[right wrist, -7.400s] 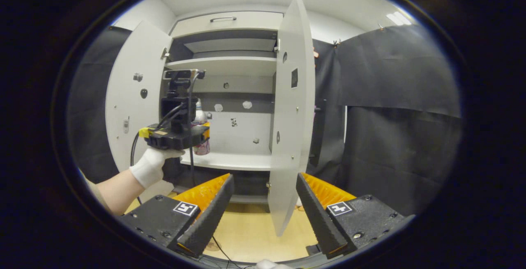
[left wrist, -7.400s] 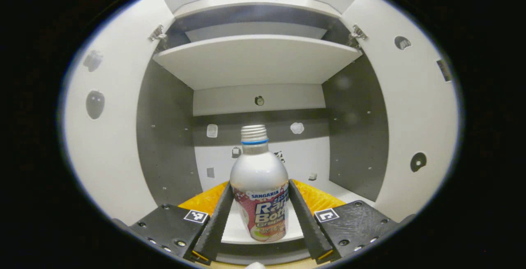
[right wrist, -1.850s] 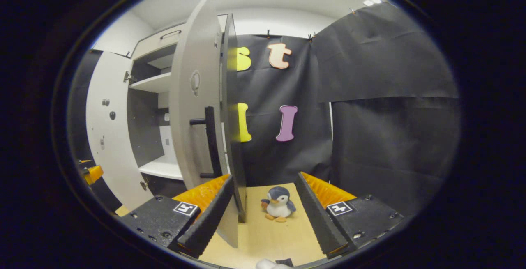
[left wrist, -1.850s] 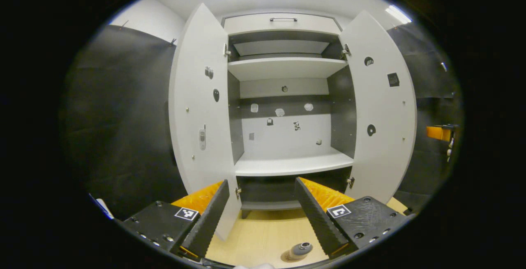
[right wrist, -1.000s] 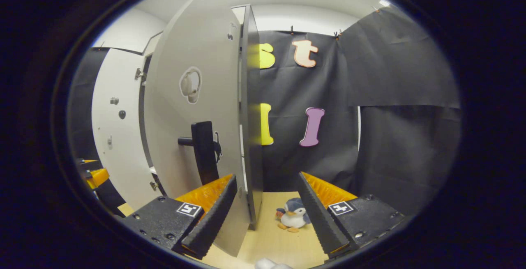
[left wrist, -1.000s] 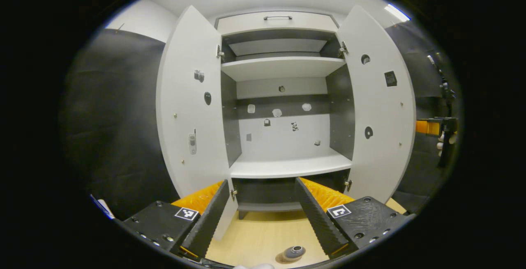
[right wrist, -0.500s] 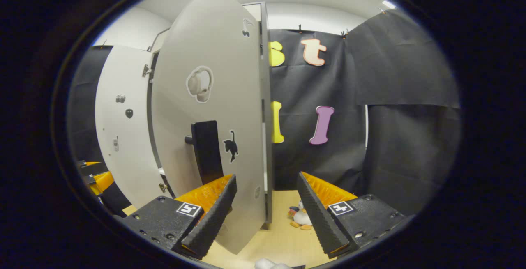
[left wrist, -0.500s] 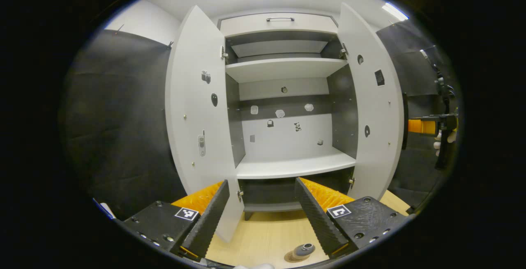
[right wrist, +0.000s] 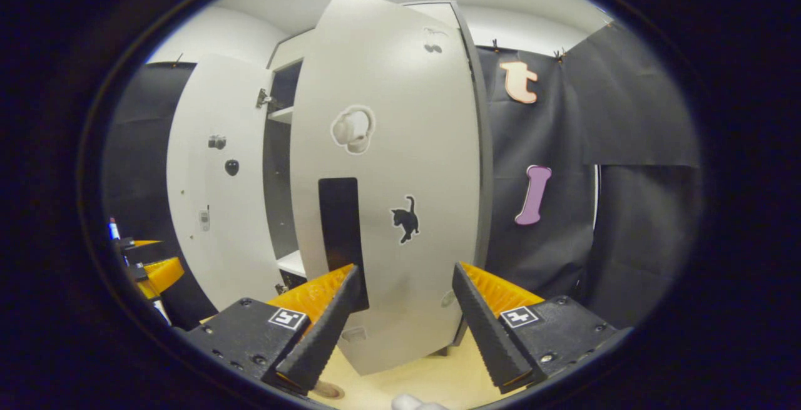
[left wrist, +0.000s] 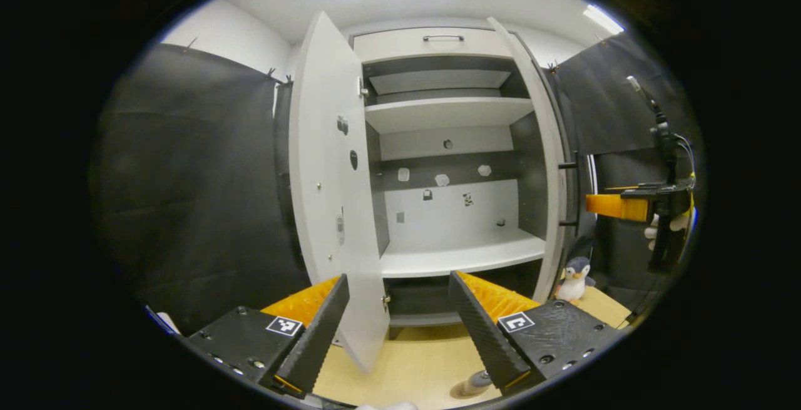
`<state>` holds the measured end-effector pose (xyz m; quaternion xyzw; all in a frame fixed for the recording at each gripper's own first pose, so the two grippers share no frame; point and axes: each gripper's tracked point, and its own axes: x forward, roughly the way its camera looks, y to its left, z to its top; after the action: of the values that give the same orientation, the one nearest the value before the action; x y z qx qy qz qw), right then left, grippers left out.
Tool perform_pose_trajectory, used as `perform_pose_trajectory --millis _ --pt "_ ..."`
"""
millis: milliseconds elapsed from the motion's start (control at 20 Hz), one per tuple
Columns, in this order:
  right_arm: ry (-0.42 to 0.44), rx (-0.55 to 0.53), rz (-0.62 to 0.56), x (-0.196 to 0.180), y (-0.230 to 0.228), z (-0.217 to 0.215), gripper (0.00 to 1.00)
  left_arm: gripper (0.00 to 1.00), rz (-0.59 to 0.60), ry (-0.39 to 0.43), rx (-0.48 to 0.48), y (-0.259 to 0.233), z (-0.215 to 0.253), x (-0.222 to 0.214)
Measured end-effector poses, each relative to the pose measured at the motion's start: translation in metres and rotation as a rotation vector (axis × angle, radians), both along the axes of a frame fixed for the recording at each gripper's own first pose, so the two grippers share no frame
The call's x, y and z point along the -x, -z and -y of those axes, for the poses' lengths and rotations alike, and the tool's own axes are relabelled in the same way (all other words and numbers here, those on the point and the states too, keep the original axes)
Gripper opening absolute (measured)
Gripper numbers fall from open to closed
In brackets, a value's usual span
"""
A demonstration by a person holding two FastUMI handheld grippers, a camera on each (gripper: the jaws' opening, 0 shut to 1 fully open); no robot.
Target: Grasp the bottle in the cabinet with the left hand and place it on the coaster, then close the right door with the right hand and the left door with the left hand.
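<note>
The silver bottle (left wrist: 475, 383) stands on a brown coaster (left wrist: 462, 392) on the wooden floor, partly hidden by my left gripper's finger. My left gripper (left wrist: 397, 278) is open and holds nothing, facing the cabinet's empty lower shelf (left wrist: 463, 255). The left door (left wrist: 325, 197) stands wide open. The right door (left wrist: 552, 172) is swung partway shut and looks almost edge-on. In the right gripper view its outer face (right wrist: 407, 166) with a black handle (right wrist: 341, 235) is right in front of my open right gripper (right wrist: 405, 269). I cannot tell whether the gripper touches the door.
A penguin toy (left wrist: 574, 275) sits on the floor right of the cabinet. The right gripper (left wrist: 616, 206) and its gloved hand (left wrist: 663, 225) are beyond the right door. The left gripper (right wrist: 153, 269) is at the far left, by the left door (right wrist: 213, 197). Black cloth walls flank the cabinet.
The right door has swung further toward shut, and my right gripper has come round to face its outer side. The left gripper has drifted a little; the bottle now lies further right.
</note>
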<state>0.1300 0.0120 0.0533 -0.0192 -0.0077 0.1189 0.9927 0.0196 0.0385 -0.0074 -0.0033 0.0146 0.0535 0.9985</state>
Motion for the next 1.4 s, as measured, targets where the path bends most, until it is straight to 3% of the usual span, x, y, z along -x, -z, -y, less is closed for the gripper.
perform_pose_trajectory --millis 350,750,1050,1400 --pt "0.02 -0.023 -0.007 0.014 0.003 -0.009 0.96 0.99 0.015 -0.049 -0.005 -0.005 -0.035 0.004" --pt "0.114 -0.115 -0.049 0.047 0.037 -0.002 0.96 0.98 0.003 -0.099 -0.008 0.005 -0.089 0.008" --pt "0.161 -0.111 -0.115 0.064 0.079 -0.004 0.96 0.98 0.014 -0.149 -0.032 0.0 -0.158 0.002" --pt "0.209 -0.098 -0.1 0.086 0.084 -0.01 0.98 0.98 0.013 -0.221 -0.064 -0.002 -0.241 -0.027"
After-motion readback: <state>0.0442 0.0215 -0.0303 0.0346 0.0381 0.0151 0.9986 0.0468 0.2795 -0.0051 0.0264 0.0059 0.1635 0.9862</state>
